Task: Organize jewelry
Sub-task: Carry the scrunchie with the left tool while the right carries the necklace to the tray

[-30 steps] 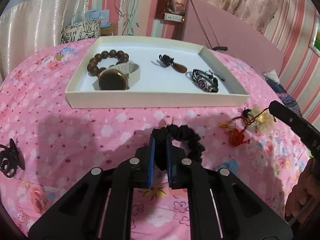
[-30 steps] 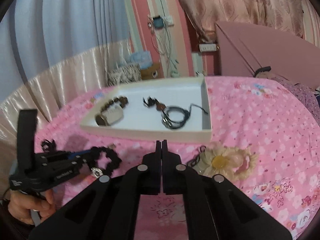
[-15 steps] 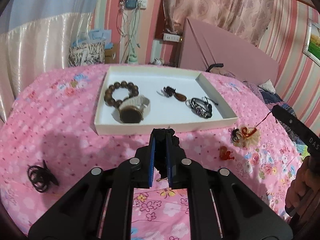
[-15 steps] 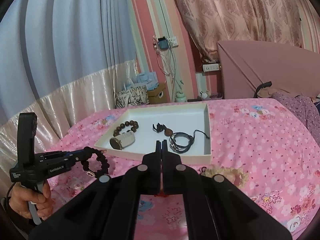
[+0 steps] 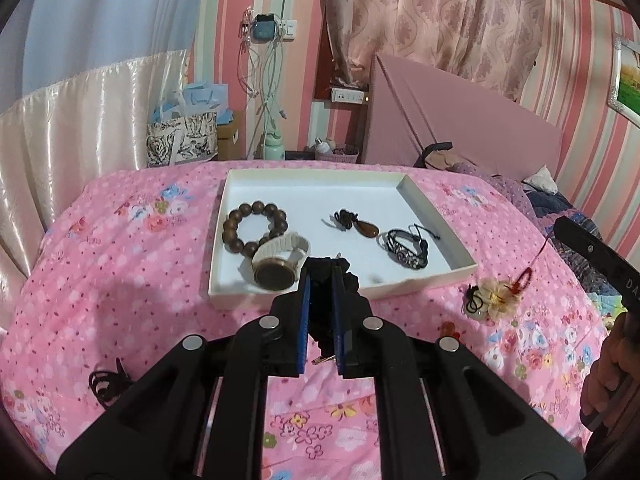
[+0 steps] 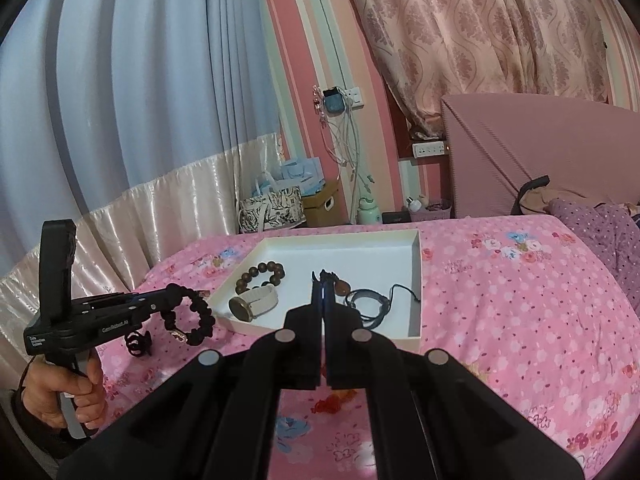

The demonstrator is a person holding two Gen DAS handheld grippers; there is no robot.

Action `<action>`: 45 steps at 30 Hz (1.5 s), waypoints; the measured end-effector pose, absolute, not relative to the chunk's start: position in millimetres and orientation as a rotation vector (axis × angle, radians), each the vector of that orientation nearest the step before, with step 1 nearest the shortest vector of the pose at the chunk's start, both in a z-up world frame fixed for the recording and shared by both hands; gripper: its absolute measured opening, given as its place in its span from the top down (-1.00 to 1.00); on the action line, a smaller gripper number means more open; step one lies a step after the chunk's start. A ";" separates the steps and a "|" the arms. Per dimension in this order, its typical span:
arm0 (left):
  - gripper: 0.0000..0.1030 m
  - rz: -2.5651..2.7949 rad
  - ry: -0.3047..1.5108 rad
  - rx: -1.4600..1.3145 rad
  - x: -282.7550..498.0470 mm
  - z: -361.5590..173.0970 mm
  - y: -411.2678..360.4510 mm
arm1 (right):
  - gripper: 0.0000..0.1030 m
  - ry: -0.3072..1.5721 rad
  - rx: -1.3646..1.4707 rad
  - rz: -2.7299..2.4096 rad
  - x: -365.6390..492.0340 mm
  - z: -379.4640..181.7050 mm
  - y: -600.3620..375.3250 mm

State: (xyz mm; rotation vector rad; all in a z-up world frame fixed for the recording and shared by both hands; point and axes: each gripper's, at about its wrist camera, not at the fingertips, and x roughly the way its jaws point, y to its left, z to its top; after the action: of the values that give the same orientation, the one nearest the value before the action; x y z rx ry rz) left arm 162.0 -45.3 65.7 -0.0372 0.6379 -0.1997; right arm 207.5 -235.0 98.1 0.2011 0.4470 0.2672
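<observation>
Left tool point(image 5: 322, 280) pinches a black beaded bracelet point(image 6: 188, 314), held above the bed point(image 5: 120, 264) at the white tray's point(image 5: 436, 212) 6 o'clock edge; right tool point(image 6: 322, 292) pressed together, empty

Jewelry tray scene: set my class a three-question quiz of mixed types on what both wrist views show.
1. True or false: the left gripper is shut on the black scrunchie.
2. Which lies inside the white tray? A) flower hair tie B) watch C) black hair claw
3. Fill in: the right gripper is shut and holds ____.

Key: 1 true. 2 B; the watch lies in the tray, the flower hair tie and black hair claw lie on the pink bedspread. 3 nothing.
</observation>
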 end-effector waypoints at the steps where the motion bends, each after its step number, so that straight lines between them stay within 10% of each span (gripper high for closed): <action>1: 0.85 -0.198 0.635 -0.036 163.7 67.0 -45.8 | 1.00 0.446 0.191 0.262 208.8 99.2 -233.7; 45: 0.85 -0.234 0.827 -0.083 292.3 -30.7 -93.3 | 1.00 0.616 0.263 0.218 325.7 18.7 -268.6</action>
State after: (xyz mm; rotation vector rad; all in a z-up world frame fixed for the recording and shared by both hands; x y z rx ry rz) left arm 292.3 -93.3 -30.7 -0.0826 0.8274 -0.2336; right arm 325.7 -268.6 18.7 0.2625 0.6164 0.2184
